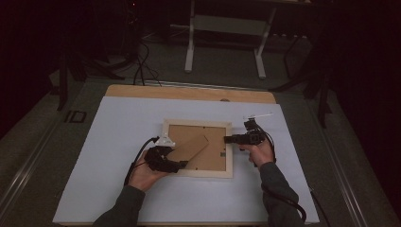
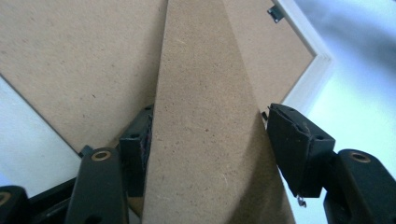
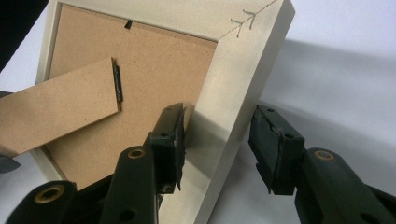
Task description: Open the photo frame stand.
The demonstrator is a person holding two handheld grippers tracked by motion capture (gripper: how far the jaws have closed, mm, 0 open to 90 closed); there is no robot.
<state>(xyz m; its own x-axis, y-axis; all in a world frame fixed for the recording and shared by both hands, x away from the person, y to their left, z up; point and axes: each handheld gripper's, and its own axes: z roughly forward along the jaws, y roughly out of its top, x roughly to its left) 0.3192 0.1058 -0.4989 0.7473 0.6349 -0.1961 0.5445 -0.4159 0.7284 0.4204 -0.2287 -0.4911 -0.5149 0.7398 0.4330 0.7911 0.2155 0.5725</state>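
A pale wooden picture frame (image 1: 196,123) lies face down mid-table, its brown backing board (image 1: 215,153) up. The hinged cardboard stand (image 1: 191,147) is swung up off the backing toward the lower left. My left gripper (image 1: 182,164) holds the stand's free end. In the left gripper view both pads (image 2: 140,149) sit against the edges of the stand (image 2: 201,93). My right gripper (image 1: 228,139) reaches in from the right. Its jaws straddle the frame's side rail (image 3: 224,93), one pad (image 3: 173,135) inside the rail, the other just off its outer face. That gripper (image 3: 217,140) is open.
A white sheet (image 1: 118,156) covers the wooden table (image 1: 189,92), with bare room left and right of the frame. Beyond the far edge stand a white leg frame (image 1: 224,28) and dark cables (image 1: 139,66) on the floor. A metal clip (image 2: 275,13) sits on the backing's edge.
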